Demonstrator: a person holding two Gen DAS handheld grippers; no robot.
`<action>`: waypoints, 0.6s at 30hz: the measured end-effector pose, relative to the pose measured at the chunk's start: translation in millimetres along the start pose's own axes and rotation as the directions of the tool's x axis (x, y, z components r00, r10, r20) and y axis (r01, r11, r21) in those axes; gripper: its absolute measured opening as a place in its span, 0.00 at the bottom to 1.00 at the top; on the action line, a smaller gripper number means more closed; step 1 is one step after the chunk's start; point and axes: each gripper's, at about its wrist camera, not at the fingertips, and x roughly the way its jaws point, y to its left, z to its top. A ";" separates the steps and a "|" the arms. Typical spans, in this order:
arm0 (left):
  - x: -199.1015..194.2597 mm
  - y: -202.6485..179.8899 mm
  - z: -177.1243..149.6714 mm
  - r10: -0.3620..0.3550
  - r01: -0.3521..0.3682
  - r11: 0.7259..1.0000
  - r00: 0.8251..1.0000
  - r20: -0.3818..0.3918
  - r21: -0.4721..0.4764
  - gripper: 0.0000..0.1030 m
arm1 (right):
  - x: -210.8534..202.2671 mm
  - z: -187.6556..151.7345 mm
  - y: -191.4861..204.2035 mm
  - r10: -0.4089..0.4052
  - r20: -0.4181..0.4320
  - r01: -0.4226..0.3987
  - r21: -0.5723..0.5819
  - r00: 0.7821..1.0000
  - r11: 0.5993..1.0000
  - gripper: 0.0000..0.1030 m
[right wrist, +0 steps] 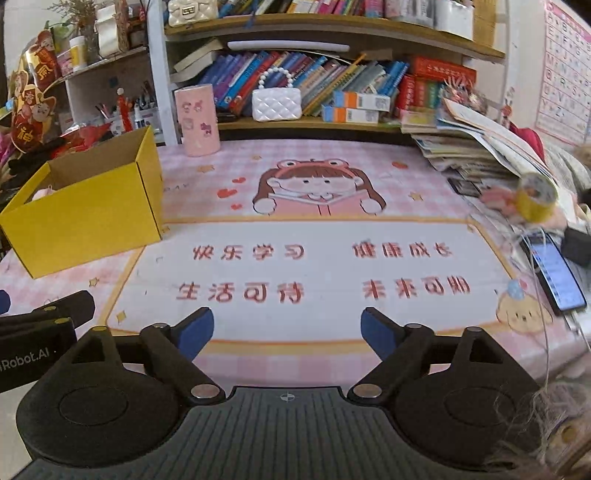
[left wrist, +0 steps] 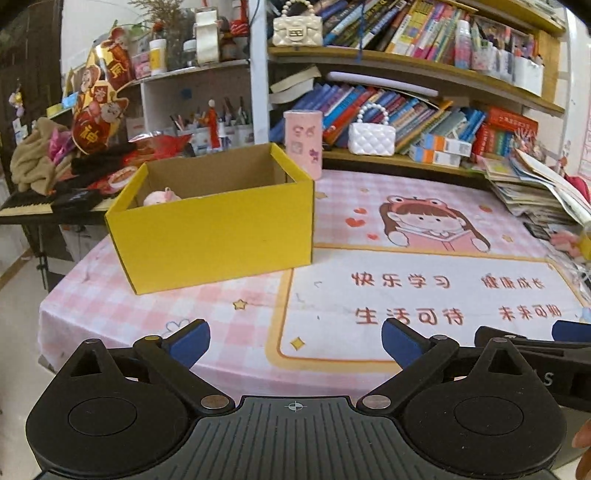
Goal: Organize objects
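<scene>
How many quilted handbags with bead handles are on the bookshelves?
2. A cream handbag stands on the upper shelf, and a white handbag on the lower shelf, right of the pink canister. Others may be hidden by clutter.

Left gripper (left wrist: 295,341) fingers (left wrist: 192,341) apart, empty; yellow box (left wrist: 218,236) on table (left wrist: 406,295)

Both grippers (left wrist: 295,341) (right wrist: 287,330) blk w/ blue pads, silver pivot screws.

The desk (right wrist: 258,177) wears a pink checked cartoon mat. On it stand a yellow box (right wrist: 92,218) at left, a pink canister (right wrist: 197,120) behind, and a phone (right wrist: 557,277) at right.
</scene>
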 end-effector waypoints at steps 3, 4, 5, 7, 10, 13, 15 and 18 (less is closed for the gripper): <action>-4.1 -1.5 -4.1 -0.007 0.007 1.000 1.000 -0.003 0.003 0.99 | -3.9 -5.8 0.8 -0.018 0.000 0.018 0.004 1.000 1.000 0.86; -4.8 -1.7 -5.0 -0.008 0.008 1.000 1.000 -0.003 0.002 0.99 | -5.0 -7.6 0.9 -0.024 -0.001 0.024 0.007 1.000 1.000 0.86; -5.2 -1.4 -5.4 -0.010 0.010 1.000 1.000 -0.005 0.000 0.99 | -5.9 -9.3 0.5 -0.026 -0.004 0.026 0.013 1.000 1.000 0.86; -4.5 -1.4 -6.0 -0.010 0.010 1.000 1.000 -0.014 -0.009 0.99 | -7.1 -12.3 -0.6 -0.029 -0.012 0.029 0.024 1.000 0.999 0.86; -3.6 -1.6 -8.0 -0.012 0.011 1.000 1.000 -0.027 -0.017 0.99 | -9.8 -16.9 -0.7 -0.035 -0.018 0.035 0.023 0.999 0.999 0.86; -3.9 -4.1 -10.3 -0.008 0.008 1.000 1.000 -0.030 -0.009 1.00 | -11.1 -20.0 -1.9 -0.041 -0.024 0.042 0.021 0.999 0.999 0.86; -3.8 -5.3 -11.5 -0.010 0.010 1.000 0.999 -0.034 -0.007 1.00 | -11.3 -21.4 -3.6 -0.042 -0.029 0.043 0.026 0.999 0.999 0.86; -2.6 -5.9 -13.0 -0.017 0.016 1.000 0.999 -0.046 -0.015 1.00 | -10.0 -22.5 -5.3 -0.043 -0.037 0.044 0.029 0.998 0.999 0.86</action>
